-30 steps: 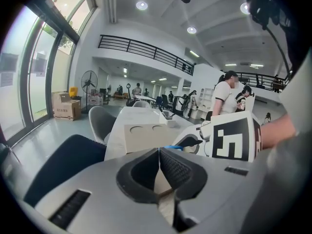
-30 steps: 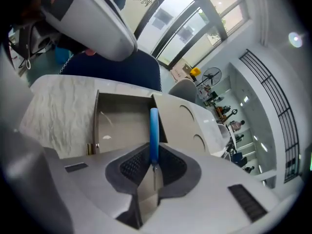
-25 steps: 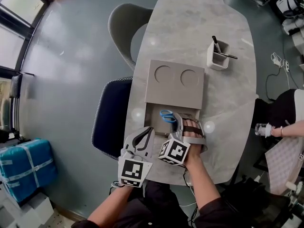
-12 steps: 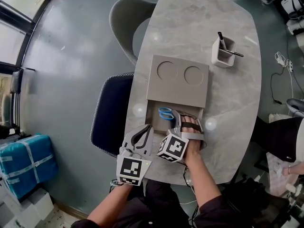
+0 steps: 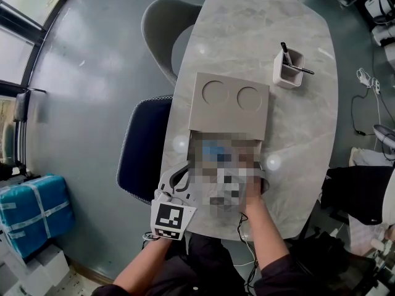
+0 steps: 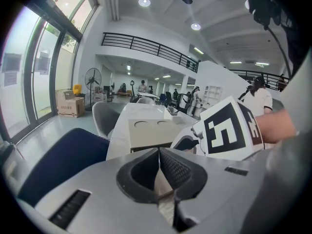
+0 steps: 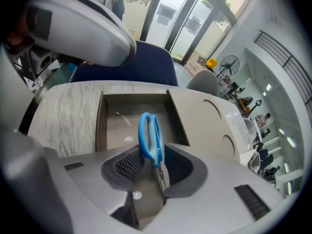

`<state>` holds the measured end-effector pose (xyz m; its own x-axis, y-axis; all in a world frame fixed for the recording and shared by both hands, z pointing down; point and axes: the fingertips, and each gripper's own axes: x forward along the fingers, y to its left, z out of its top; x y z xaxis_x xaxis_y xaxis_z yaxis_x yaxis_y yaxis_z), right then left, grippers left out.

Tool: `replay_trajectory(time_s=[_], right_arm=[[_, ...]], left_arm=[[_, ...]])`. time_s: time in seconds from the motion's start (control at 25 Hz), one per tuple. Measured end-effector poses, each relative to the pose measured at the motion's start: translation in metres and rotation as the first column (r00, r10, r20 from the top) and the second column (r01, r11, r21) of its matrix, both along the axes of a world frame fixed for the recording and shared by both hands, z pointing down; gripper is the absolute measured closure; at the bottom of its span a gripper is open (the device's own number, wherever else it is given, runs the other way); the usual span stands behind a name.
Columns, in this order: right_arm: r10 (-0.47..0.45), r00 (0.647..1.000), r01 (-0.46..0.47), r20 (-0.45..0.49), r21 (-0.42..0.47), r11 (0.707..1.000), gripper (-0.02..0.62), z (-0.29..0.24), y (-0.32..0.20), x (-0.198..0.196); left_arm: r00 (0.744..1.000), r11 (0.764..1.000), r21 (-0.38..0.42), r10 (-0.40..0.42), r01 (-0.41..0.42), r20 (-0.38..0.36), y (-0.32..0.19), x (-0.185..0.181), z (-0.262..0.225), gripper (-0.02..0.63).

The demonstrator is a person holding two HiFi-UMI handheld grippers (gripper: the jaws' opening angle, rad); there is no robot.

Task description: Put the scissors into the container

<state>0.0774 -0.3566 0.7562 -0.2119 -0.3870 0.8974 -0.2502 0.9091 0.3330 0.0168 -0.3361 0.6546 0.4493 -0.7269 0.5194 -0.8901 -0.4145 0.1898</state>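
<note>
The blue-handled scissors (image 7: pixel 148 135) stand handles-up between the jaws of my right gripper (image 7: pixel 152 162), just over the open compartment of the tan container (image 7: pixel 100 126). Those jaws are opening: the left pad is clear of the scissors, and the blades lean by the right pad. In the head view the container (image 5: pixel 228 103) lies mid-table, its lid with two round recesses on the far side; the right gripper is hidden there. My left gripper (image 5: pixel 180 180) rests shut and empty at the near table edge, left of the container; its tips (image 6: pixel 159 152) meet.
A white pen holder (image 5: pixel 286 68) with pens stands at the table's far right. A grey chair (image 5: pixel 162 29) and a dark blue chair (image 5: pixel 143 147) sit along the table's left side. A blue package (image 5: pixel 34 211) lies on the floor at the left.
The left gripper has stayed in place. A person at the right edge of the head view has moved out of sight. The right gripper's area is hidden now.
</note>
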Motion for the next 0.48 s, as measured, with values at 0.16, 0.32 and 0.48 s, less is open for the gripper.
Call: replay_trajectory(time_s=[0.16, 0.32, 0.48], right_arm=[[0.016, 0.999, -0.013, 0.044, -0.057, 0.998, 0.477, -0.012, 0.004, 0.0], [0.011, 0.998, -0.006, 0.064, -0.077, 0.997, 0.48, -0.021, 0.015, -0.001], [0.017, 0.997, -0.012, 0.074, -0.065, 0.998, 0.516, -0.019, 0.025, -0.002]], left_arm=[[1.0, 1.0, 0.006, 0.003, -0.003, 0.0, -0.001, 0.002, -0.004, 0.586], [1.0, 1.0, 0.013, 0.003, -0.003, -0.004, -0.001, 0.003, -0.01, 0.586], [1.0, 1.0, 0.019, 0.008, -0.007, -0.006, 0.0, 0.004, -0.013, 0.586]])
